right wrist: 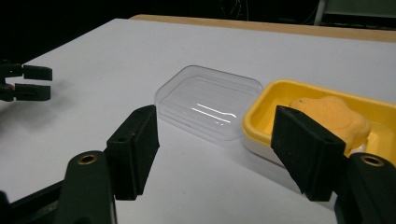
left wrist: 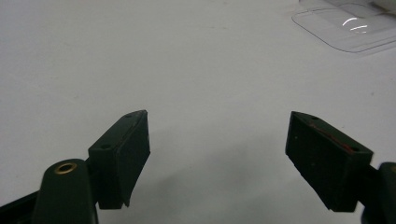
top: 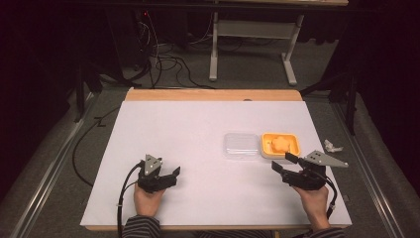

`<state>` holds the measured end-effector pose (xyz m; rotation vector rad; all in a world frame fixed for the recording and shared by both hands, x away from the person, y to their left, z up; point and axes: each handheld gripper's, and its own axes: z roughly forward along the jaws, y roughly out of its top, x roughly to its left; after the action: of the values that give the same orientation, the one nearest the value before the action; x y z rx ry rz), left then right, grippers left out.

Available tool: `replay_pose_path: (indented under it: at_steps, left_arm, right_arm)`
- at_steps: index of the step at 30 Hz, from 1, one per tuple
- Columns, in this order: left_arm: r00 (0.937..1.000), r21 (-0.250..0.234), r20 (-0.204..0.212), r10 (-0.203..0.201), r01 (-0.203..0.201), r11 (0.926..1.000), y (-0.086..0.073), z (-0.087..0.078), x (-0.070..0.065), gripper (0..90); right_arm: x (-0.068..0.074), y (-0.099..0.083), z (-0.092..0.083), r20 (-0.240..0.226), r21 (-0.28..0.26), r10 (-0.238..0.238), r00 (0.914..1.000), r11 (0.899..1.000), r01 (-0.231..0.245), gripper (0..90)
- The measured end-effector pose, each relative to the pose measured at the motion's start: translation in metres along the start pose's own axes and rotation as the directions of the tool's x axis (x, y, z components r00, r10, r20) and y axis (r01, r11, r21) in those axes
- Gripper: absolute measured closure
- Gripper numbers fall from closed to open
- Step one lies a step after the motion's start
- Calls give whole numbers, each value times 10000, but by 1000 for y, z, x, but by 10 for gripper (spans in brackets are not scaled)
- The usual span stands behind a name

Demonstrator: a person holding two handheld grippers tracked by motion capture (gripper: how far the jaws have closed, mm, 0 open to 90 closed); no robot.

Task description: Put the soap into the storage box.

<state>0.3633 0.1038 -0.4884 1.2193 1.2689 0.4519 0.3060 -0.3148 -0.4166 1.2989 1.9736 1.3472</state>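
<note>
A yellow tray (top: 297, 147) (right wrist: 261, 105) sits at the right of the white table and holds an orange, lumpy piece (top: 281, 143) (right wrist: 332, 117). A clear plastic lid (top: 241, 145) (right wrist: 210, 100) (left wrist: 350, 28) lies flat against the tray's left side. My right gripper (top: 282, 162) (right wrist: 215, 149) is open just in front of the tray and lid, jaws wide, holding nothing. My left gripper (top: 167, 174) (left wrist: 217, 154) is open over bare table at the front left, well away from the lid. Its two jaws (right wrist: 29, 83) also appear far off in the right gripper view.
The white sheet (top: 198, 129) covers the table, with a wooden edge (top: 213, 94) at the back. A crumpled white scrap (top: 333, 146) lies beside the table at the right. Cables (top: 163, 59) and a desk frame (top: 252, 44) stand on the floor beyond.
</note>
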Motion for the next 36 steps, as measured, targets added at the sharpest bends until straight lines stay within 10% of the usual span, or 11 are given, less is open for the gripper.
replay_pose_path:
  at_steps: [36]
  left_arm:
    - [10000,-48,12,-31,31,10000,0,0,0,224]
  right_arm:
    - [18,-11,34,-270,1038,-516,9983,9931,542,332]
